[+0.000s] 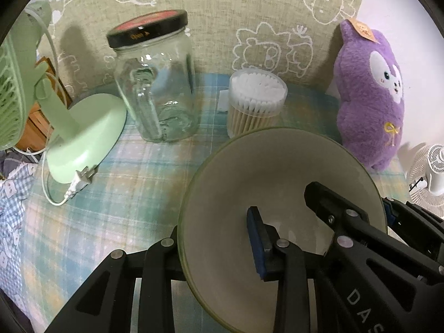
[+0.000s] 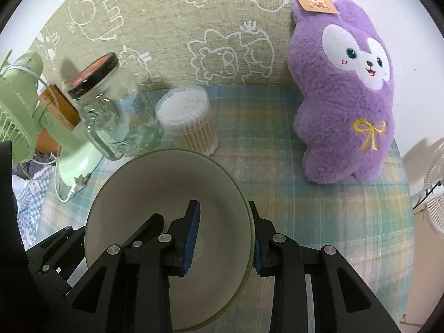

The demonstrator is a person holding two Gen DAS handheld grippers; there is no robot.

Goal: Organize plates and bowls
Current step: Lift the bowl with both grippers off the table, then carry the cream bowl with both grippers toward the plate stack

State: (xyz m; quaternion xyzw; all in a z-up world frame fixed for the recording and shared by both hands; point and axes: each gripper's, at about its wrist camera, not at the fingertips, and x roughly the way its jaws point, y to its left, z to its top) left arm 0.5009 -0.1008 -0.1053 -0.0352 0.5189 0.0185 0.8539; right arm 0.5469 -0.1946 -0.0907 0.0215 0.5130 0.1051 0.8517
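A grey bowl with a pale green rim is held above the plaid tablecloth by both grippers. My left gripper straddles its left rim: one blue-padded finger is inside the bowl, the other is outside and mostly hidden. My right gripper straddles the right rim: one blue-padded finger is inside, the other pad is outside. Each gripper's black arm also shows in the other's view. No plate is in view.
Behind the bowl stand a glass jar with a black lid, a tub of cotton swabs, a green desk fan with a loose plug, and a purple plush. A white fan stands off the table's right.
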